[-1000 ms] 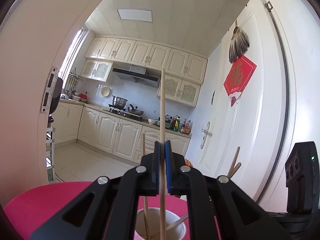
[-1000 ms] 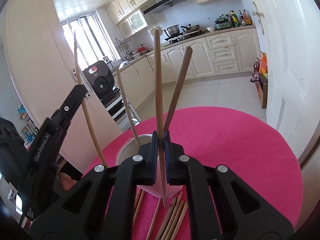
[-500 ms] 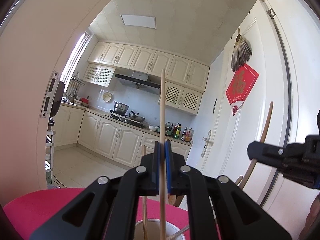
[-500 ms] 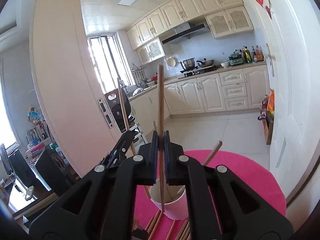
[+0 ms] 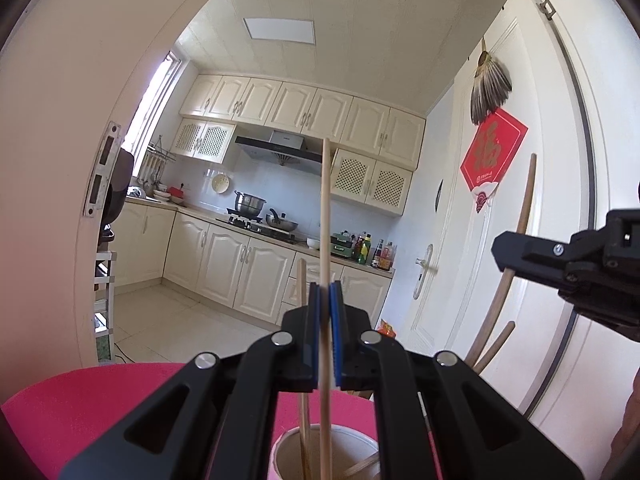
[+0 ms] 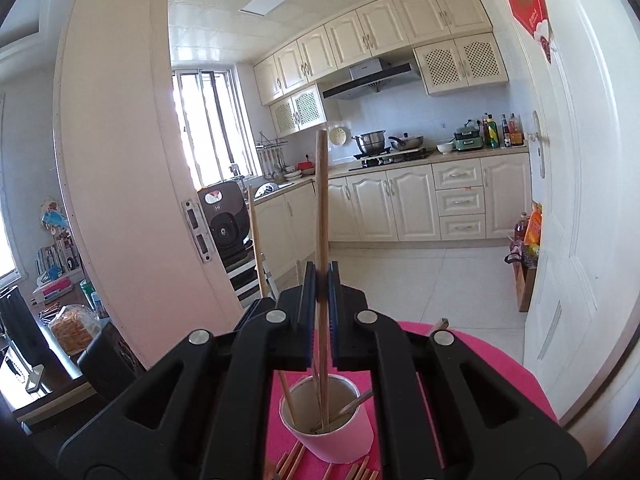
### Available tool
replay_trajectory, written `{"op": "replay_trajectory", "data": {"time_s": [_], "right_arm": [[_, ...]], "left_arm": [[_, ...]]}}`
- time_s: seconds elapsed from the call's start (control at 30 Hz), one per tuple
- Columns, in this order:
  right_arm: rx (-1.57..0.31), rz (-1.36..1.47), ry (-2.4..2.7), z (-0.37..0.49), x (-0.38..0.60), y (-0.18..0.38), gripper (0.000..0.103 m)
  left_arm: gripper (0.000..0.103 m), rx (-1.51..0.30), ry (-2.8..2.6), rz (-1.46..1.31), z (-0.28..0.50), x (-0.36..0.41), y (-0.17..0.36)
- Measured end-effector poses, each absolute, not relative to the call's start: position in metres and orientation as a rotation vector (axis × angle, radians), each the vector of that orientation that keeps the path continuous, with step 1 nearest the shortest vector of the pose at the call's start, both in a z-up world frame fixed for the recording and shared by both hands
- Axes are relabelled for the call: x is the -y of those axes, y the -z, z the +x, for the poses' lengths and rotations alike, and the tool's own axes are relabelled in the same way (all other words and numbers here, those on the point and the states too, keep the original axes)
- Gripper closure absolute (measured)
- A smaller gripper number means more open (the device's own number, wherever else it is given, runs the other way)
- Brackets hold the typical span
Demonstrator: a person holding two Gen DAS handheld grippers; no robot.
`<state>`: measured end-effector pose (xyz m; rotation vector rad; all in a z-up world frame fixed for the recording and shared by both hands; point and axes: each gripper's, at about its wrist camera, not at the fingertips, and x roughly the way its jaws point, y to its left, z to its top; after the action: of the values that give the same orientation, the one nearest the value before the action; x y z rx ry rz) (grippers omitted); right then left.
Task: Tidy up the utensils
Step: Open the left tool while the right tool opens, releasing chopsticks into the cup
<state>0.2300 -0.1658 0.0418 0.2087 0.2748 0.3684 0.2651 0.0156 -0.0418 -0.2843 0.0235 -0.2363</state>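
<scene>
I see a sunlit kitchen with cream cabinets (image 6: pixel 404 204), a pale tiled floor (image 6: pixel 420 280), a window (image 6: pixel 208 120) at ten o'clock and a white door (image 5: pixel 500 240) at three.

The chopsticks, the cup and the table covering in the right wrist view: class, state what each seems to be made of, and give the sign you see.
Chopstick held in the right tool: probably wood or bamboo; tan, matt, faint grain.
Cup: likely paper; thin rolled rim, matt pink outside, pale inside.
Table covering: seems fabric or felt; magenta, dull, no glare.
</scene>
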Motion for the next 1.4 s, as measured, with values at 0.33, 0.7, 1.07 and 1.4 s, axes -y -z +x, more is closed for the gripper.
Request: {"op": "replay_trajectory", "data": {"time_s": [0.33, 0.7, 1.07, 1.4], "right_arm": [[-0.347, 0.211, -0.355, 0.233, 0.156, -0.015, 0.097], [-0.368, 0.208, -0.330, 0.228, 0.151, -0.008, 0.097], [-0.349, 0.199, -0.295, 0.216, 0.147, -0.011, 0.052], [-0.314, 0.192, -0.281, 0.192, 0.151, -0.026, 0.049]], "left_arm": [[0.079, -0.076, 0.258, -0.281, 0.256, -0.017, 0.043], [0.065, -0.117, 0.226, -0.245, 0.238, -0.026, 0.038], [0.050, -0.120, 0.197, -0.241, 0.216, -0.042, 0.027], [0.043, -0.114, 0.190, -0.221, 0.184, -0.050, 0.010]]}}
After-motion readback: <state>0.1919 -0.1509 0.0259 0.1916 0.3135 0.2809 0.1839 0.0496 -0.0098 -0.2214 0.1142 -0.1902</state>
